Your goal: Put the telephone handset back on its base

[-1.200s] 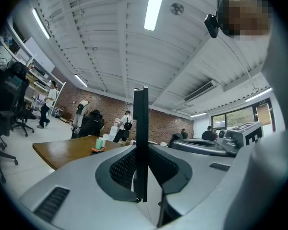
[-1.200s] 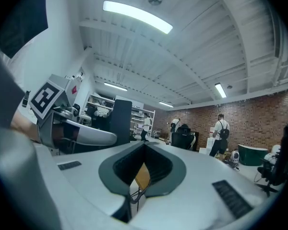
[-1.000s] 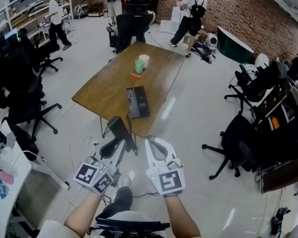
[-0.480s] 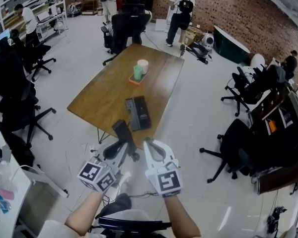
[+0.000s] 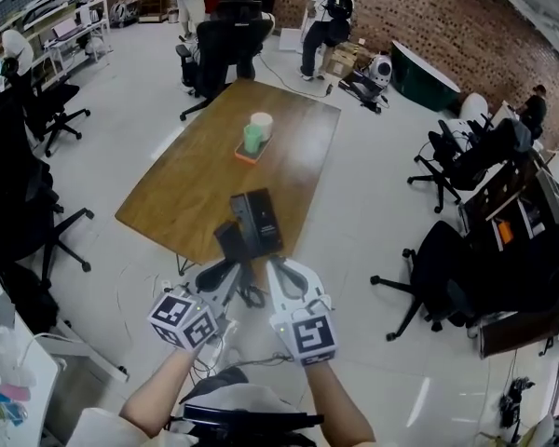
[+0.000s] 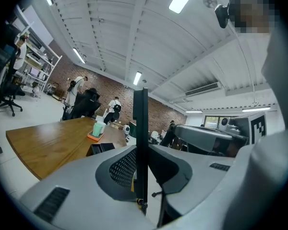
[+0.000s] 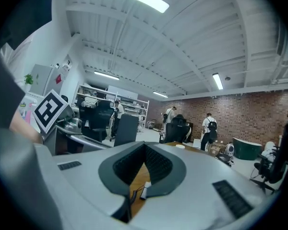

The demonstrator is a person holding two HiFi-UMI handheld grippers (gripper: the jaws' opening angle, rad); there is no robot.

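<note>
Black handset (image 5: 230, 241) sits clamped edge-on in my left gripper (image 5: 225, 270), jaws narrowed onto it, held just beside the near end of the base (image 5: 258, 220) on the wooden table (image 5: 186, 184). My right gripper (image 5: 281, 273), beside the base too, is closed on nothing.

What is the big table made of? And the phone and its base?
The table looks like wood: a warm brown top with grain streaks and a soft sheen, though it could be a thin wood layer over board. The handset and base look like black plastic, smooth and dull, but they are too small here to be sure.
</note>
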